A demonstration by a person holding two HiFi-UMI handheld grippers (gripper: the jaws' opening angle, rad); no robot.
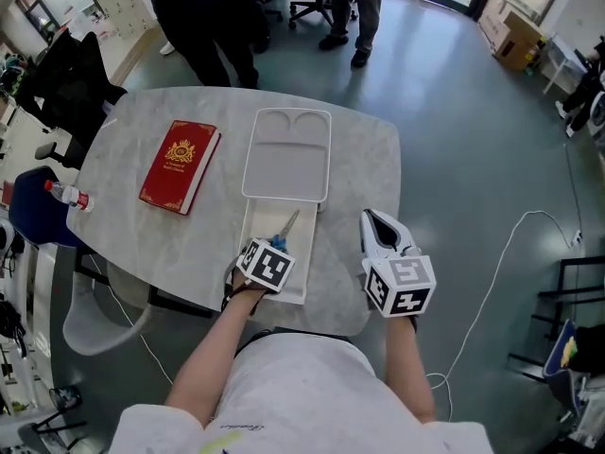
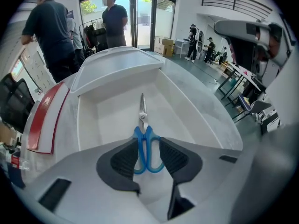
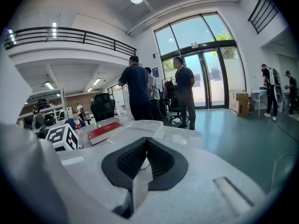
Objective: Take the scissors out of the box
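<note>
Left gripper (image 2: 148,144) fingers are pinching the loops of the blue-handled steel scissors (image 2: 143,125), which are lying flat in the open white plastic box (image 2: 107,120), blades pointing straight away. Right gripper (image 3: 145,146) fingers are sitting closed and empty, beside the box.

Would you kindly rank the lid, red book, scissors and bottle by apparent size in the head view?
Largest: lid.
Next: book.
The scissors and bottle look about alike, both small; the left hand-held gripper partly covers the scissors, so I leave them tied.
</note>
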